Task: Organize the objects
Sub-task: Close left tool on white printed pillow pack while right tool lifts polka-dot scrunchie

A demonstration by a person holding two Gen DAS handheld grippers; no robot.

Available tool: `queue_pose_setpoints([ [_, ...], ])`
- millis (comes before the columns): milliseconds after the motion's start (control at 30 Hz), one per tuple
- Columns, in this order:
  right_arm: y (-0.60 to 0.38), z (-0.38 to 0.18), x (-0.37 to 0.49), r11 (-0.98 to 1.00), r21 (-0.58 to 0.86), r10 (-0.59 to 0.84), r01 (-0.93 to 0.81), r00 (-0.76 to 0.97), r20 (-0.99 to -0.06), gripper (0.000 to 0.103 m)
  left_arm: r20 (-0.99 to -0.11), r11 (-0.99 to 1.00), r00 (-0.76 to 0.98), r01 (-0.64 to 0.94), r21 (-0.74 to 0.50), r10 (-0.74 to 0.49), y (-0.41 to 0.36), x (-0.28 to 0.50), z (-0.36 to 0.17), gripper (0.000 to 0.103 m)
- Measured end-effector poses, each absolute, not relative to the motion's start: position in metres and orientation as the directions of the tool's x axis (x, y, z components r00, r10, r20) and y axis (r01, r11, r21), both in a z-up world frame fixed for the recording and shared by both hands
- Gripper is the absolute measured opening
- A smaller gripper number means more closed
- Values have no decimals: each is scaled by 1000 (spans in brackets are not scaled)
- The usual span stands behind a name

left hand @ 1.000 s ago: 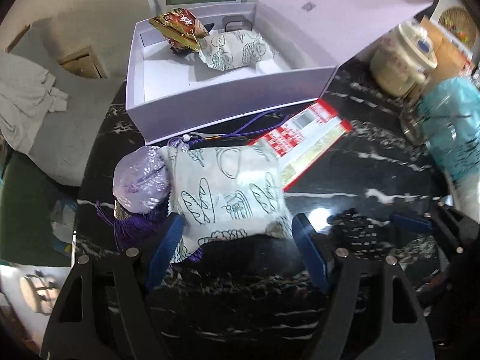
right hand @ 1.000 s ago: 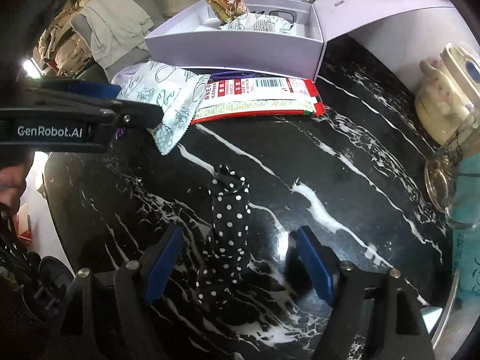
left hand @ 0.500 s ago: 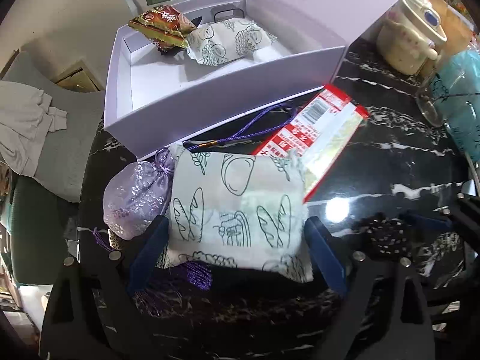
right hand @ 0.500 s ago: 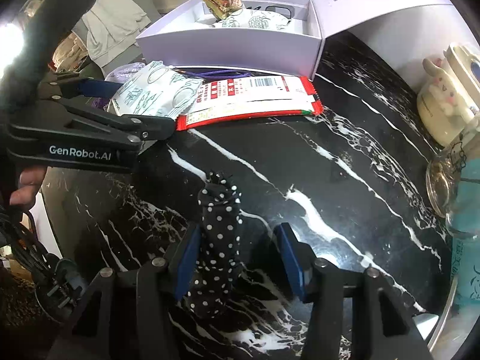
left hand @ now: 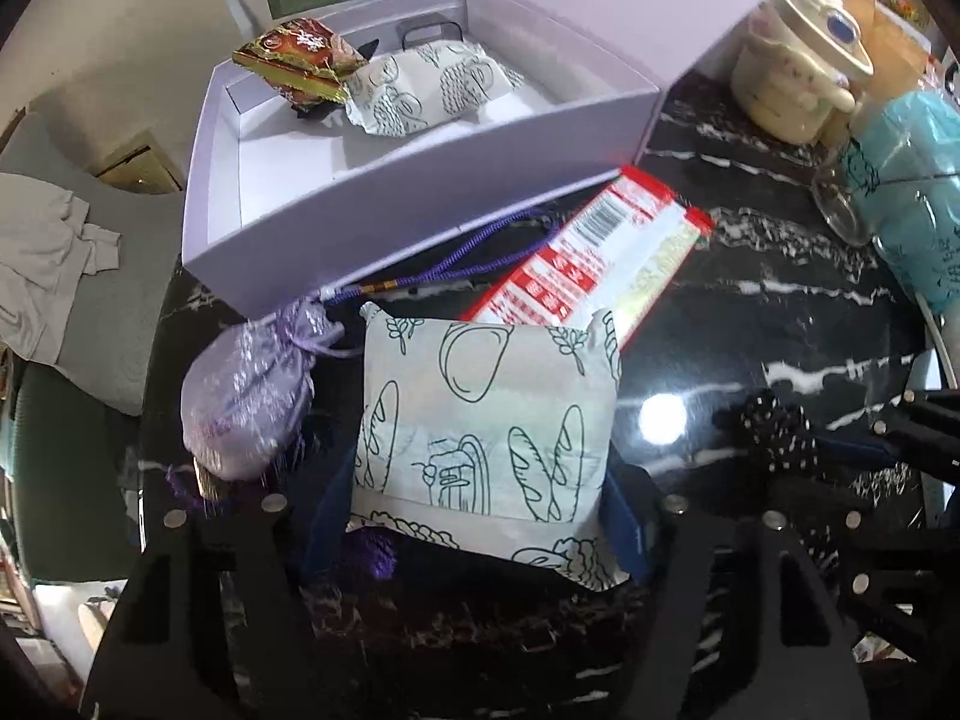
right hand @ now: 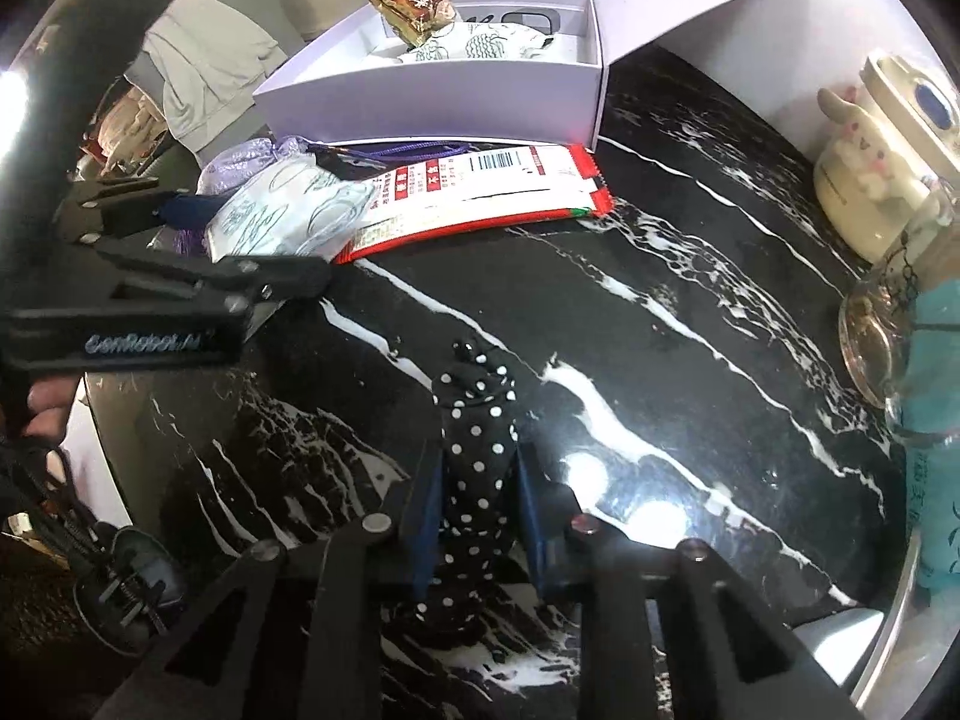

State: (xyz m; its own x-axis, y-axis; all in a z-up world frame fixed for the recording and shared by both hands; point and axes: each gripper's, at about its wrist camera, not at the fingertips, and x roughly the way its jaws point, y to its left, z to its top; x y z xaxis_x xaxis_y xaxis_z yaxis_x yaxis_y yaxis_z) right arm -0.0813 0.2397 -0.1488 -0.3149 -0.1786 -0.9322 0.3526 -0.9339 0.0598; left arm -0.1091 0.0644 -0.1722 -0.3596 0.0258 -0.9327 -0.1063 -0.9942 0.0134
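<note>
Jaws of the left gripper (left hand: 477, 516) are closing on the bread-print packet (left hand: 486, 420), flanked by both pads on the black marble table (right hand: 690, 300). The polka-dot pouch (right hand: 477, 480) is clamped by the closing right gripper (right hand: 477, 510), well apart from the open lilac box (left hand: 420, 192).

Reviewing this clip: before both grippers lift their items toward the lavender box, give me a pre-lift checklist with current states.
1. Right gripper jaws closing on the polka-dot pouch; pads at its sides: ok.
2. Left gripper jaws closing around the bread-print packet; firm pinch: cannot tell.
3. Lavender box lid open: ok.
4. Free floor space in box beside the packets already inside: ok.
5. Packet clear of the purple sachet and red packet: not ok, it overlaps the red one.
</note>
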Motion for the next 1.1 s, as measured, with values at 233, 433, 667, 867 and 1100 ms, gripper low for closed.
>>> queue_pose_setpoints([
  [233, 255, -145, -74, -937, 109, -222, 331, -327, -919, 18, -945, -990, -319, -141, -27, 72, 82, -83, -169, 69],
  [433, 264, -143, -64, -944, 102, -212, 312, -340, -916, 18, -953, -985, -288, -163, -49, 95, 98, -60, -168, 69],
  [667, 271, -150, -54, -945, 124, -227, 303, -334, -915, 19, -950, -980, -301, -196, -19, 78, 113, -44, -170, 71],
  [867, 279, -153, -49, -941, 187, -274, 282, -309, -911, 30, -932, -977, -347, -209, -33, 105, 112, -48, -175, 76],
  [1100, 284, -153, -38, -930, 237, -331, 281, -360, -872, 47, -918, -983, -384, -181, -28, 97, 112, -52, -184, 78],
])
